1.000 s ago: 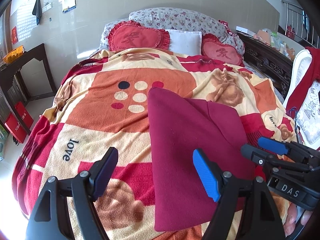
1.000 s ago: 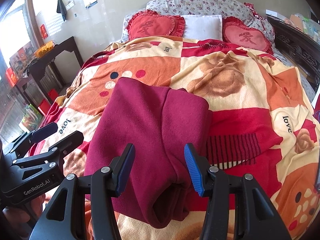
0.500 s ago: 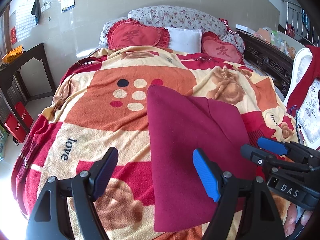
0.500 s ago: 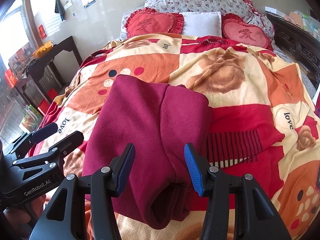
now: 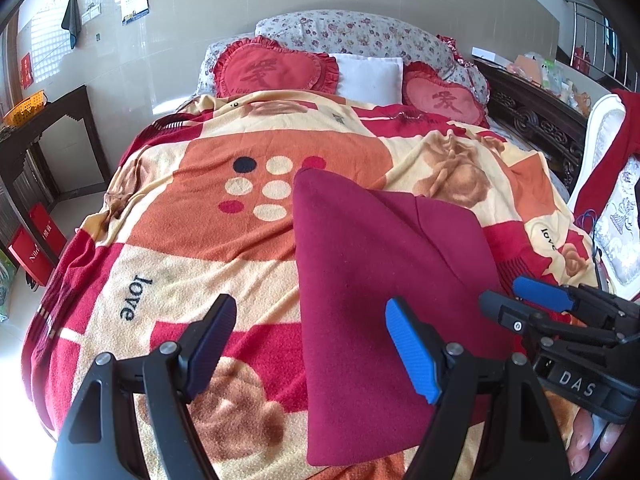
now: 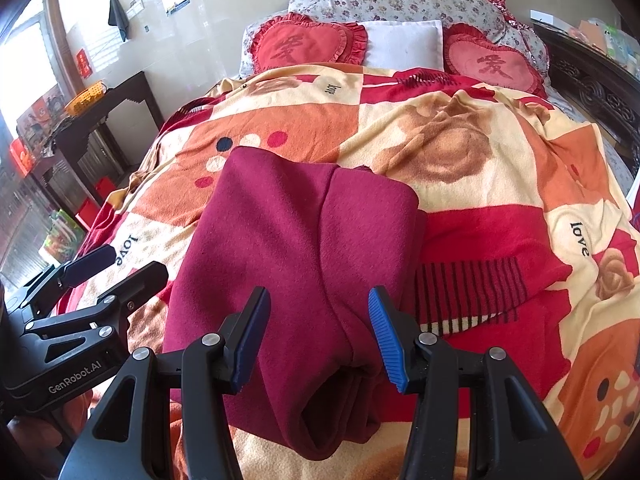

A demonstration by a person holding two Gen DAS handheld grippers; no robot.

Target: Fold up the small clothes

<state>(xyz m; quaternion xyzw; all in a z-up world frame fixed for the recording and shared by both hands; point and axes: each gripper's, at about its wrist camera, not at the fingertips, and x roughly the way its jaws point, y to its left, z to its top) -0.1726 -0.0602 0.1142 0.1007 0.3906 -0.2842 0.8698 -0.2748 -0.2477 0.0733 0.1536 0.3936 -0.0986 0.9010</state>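
A dark red garment (image 5: 380, 264) lies folded lengthwise on the patterned blanket (image 5: 208, 240); it also shows in the right wrist view (image 6: 288, 256), with an open leg end near the camera. My left gripper (image 5: 310, 340) is open and empty, hovering over the garment's left edge. My right gripper (image 6: 318, 332) is open and empty, above the garment's near end. Each gripper shows in the other view: the right one (image 5: 532, 304) at the right, the left one (image 6: 108, 268) at the left.
Two red heart cushions (image 5: 276, 70) and a white pillow (image 5: 370, 76) lie at the bed's head. A dark side table (image 5: 44, 120) stands at the left, red boxes (image 5: 38, 236) on the floor. A carved dark headboard (image 5: 536, 120) and a white chair (image 5: 604, 152) are at the right.
Both views have shifted slightly; the garment lies as before and both grippers stay open above it.
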